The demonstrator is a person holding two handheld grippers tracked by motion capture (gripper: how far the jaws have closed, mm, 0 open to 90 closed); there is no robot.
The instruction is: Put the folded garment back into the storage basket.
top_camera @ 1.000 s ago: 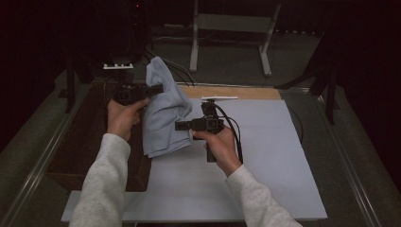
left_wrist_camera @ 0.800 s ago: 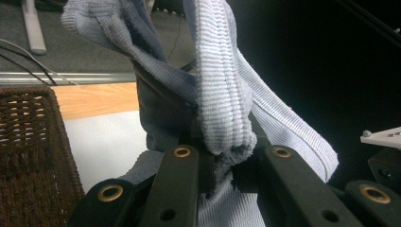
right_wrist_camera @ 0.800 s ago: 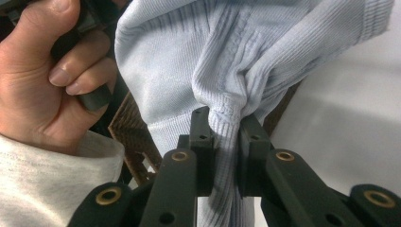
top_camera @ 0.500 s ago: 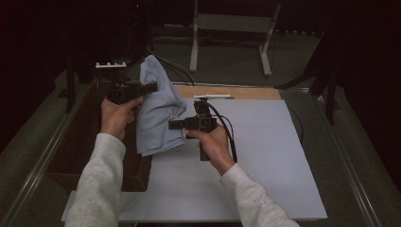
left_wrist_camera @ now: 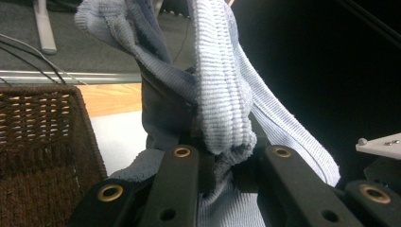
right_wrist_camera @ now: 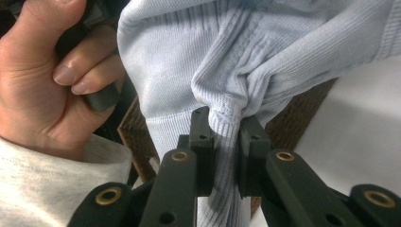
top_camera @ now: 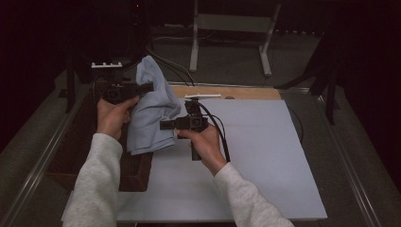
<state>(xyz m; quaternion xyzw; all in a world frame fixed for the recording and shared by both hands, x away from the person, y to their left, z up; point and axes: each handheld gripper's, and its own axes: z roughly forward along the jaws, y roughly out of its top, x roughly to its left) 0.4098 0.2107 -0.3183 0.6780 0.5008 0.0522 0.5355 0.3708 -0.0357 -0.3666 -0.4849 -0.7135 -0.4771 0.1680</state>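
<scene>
A light blue knitted garment (top_camera: pixel 150 106) hangs between my two grippers, above the right edge of a brown wicker basket (top_camera: pixel 71 158). My left gripper (top_camera: pixel 147 87) is shut on a bunched ribbed fold near the top of the cloth (left_wrist_camera: pixel 222 90); its jaws (left_wrist_camera: pixel 226 163) pinch the fold. My right gripper (top_camera: pixel 164 126) points left and is shut on a gathered edge lower down. In the right gripper view its pads (right_wrist_camera: pixel 227 142) clamp the garment (right_wrist_camera: pixel 198 56), with the other hand (right_wrist_camera: pixel 38 80) just behind on the left.
A white board (top_camera: pixel 246 156) covers the table, with a wooden strip (top_camera: pixel 236 92) at its far edge and a small white bar (top_camera: pixel 202 96) on it. The basket wall (left_wrist_camera: pixel 38 123) stands left of the board. A metal stand (top_camera: pixel 227 23) rises on the floor beyond.
My right gripper has moved left with the cloth, and the garment now hangs closer to the basket. The left hand has stayed nearly in place.
</scene>
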